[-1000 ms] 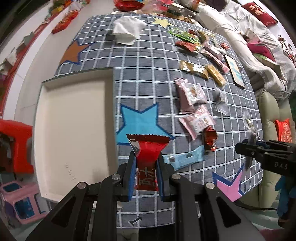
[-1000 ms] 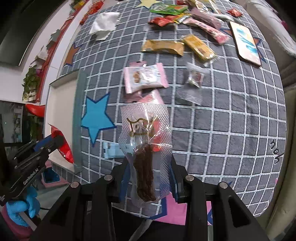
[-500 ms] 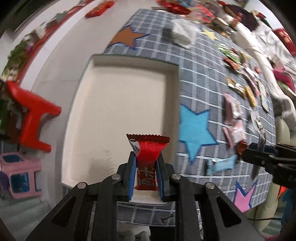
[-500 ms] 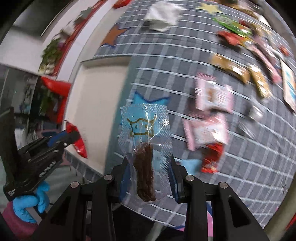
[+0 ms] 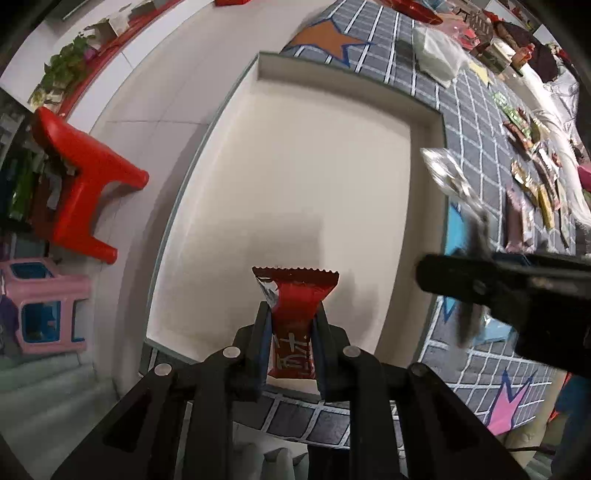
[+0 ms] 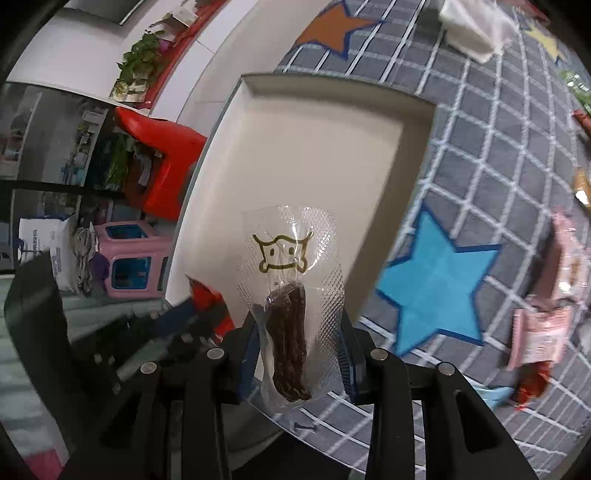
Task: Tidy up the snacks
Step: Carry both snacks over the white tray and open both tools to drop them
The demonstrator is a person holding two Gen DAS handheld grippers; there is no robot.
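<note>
My left gripper (image 5: 290, 347) is shut on a red snack packet (image 5: 293, 314) and holds it over the near edge of the cream tray (image 5: 295, 155). My right gripper (image 6: 299, 350) is shut on a clear jerky packet (image 6: 291, 291) with a brown strip inside, also over the tray's near edge (image 6: 317, 147). In the left wrist view the right gripper (image 5: 517, 280) comes in from the right with its blurred packet. In the right wrist view the left gripper (image 6: 199, 314) with the red packet sits low on the left.
The tray lies on a grey checked tablecloth (image 6: 480, 155) with star patches. Several snack packets (image 5: 535, 192) lie to the right. A white tissue (image 6: 476, 26) lies at the back. A red stool (image 5: 85, 177) and a pink stool (image 5: 40, 306) stand left of the table.
Both grippers have swung left, from above the cloth to above the tray's near edge, each still holding its packet. The two grippers are now closer together.
</note>
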